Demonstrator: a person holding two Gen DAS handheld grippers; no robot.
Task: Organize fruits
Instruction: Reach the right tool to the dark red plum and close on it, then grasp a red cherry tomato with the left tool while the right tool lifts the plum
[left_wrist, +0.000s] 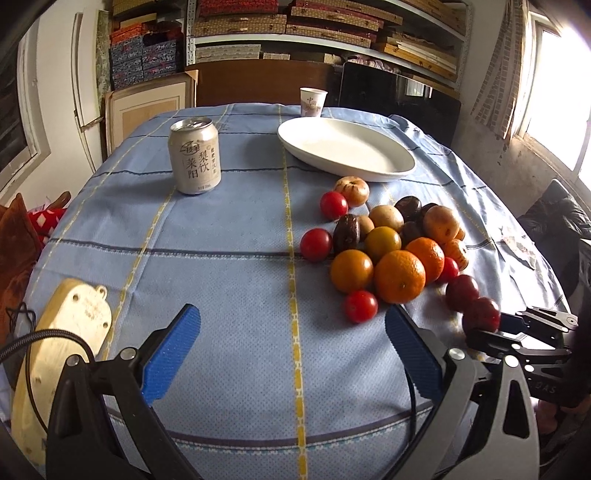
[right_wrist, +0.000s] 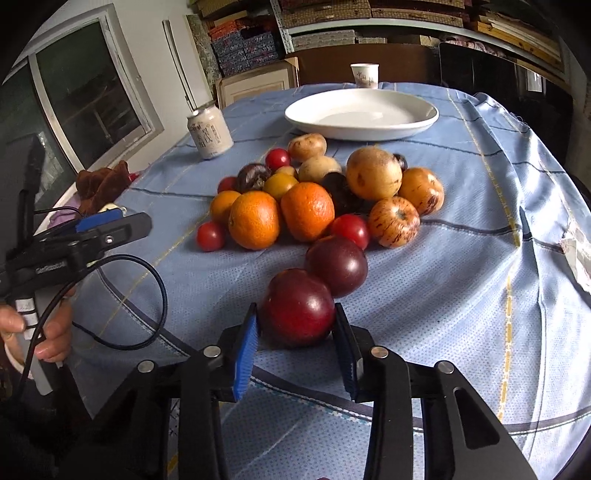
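Your right tongs (right_wrist: 295, 325) are pinched on the nearest dark red round plum (right_wrist: 297, 306), the outermost fruit of the heap on the blue checked cloth tabletop (right_wrist: 461, 295), so it lifts without disturbing the oranges behind. The white oval ceramic plate (right_wrist: 424, 120) waits empty beyond the pile. Both tools angle steeply downward; your left tongs (left_wrist: 291, 354) hang wide, holding nothing.

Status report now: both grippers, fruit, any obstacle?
Right gripper shut on dark red plum. Left gripper open, empty. White oval plate empty. Second plum touching.
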